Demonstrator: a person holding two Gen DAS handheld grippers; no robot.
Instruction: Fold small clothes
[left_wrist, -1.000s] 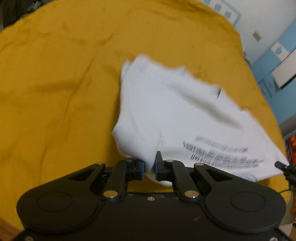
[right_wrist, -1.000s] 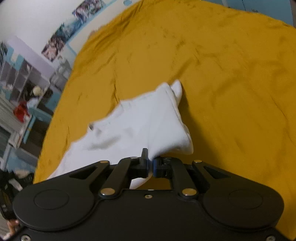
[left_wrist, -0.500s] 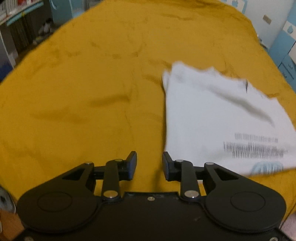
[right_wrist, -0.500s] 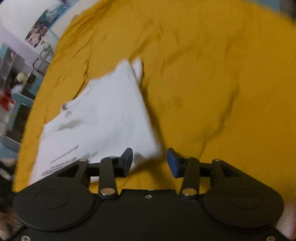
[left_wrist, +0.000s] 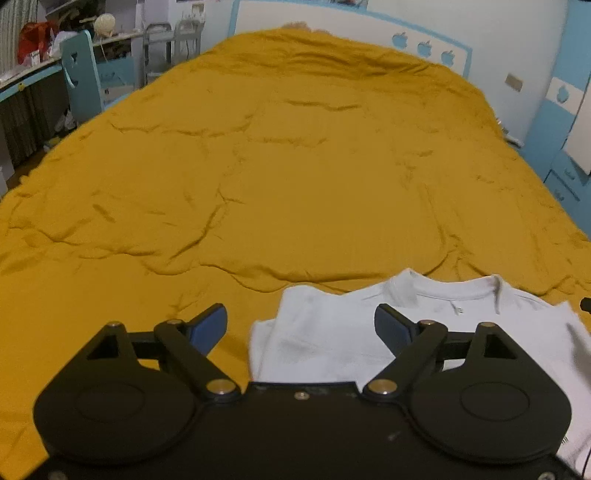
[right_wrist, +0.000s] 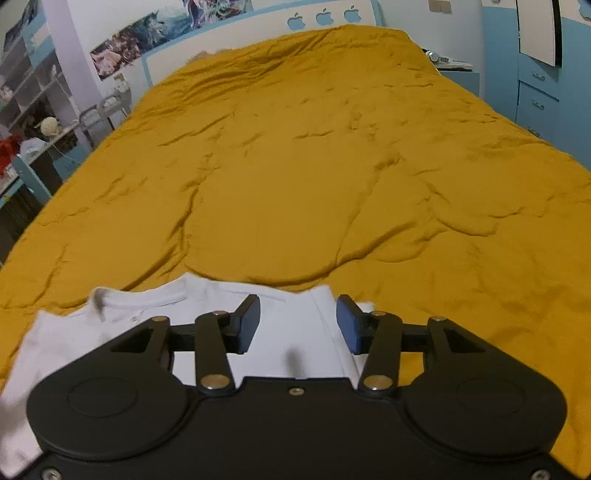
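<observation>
Left wrist view looks down a bed covered by a wrinkled mustard-yellow bedspread, with a blue chair and a cluttered desk along its left side, a white headboard with blue apple shapes at the far end, and blue cabinets to the right. Nothing lies on the cover between the grippers and the headboard. The left gripper has its fingers spread wide and empty above the near left part of a white T-shirt. The shirt lies flat on the near edge of the bedspread, its collar pointing toward the headboard; its long axis cannot be judged, since its near part is hidden. In the right wrist view the right gripper is likewise parted and holds nothing, hovering over the T-shirt's right side, collar to its left.
</observation>
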